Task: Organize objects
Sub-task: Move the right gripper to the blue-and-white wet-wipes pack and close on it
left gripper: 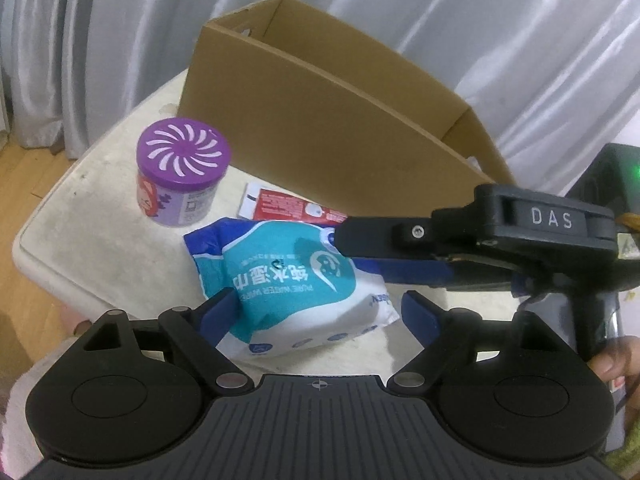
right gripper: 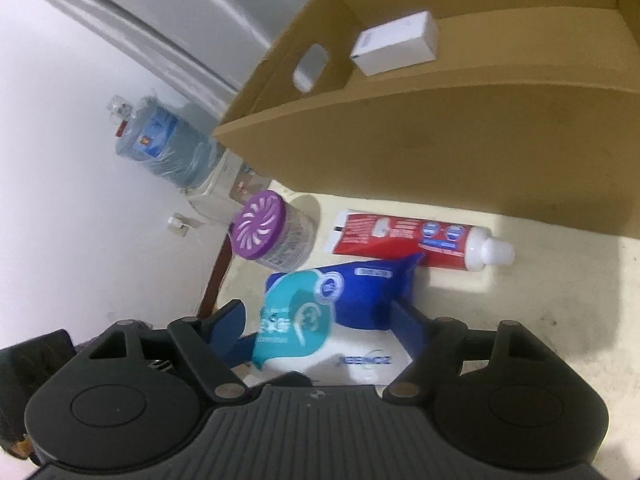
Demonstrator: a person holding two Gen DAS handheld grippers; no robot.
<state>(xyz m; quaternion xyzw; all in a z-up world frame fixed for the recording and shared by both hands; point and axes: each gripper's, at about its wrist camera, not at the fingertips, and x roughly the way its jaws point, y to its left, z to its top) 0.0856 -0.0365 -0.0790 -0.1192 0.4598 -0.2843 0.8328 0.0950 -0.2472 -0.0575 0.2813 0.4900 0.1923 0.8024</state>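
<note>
Progress is looking early: 1 white box is lying inside the cardboard box, while 3 items are waiting on the table. Soft blue-and-teal wipes pack is sitting at 6 o'clock from it, air freshener at 9, toothpaste between. Left gripper and right gripper are both gaping wide around the pack, not squeezing.

A home room: grey curtains, wooden floor, water dispenser against the white wall
</note>
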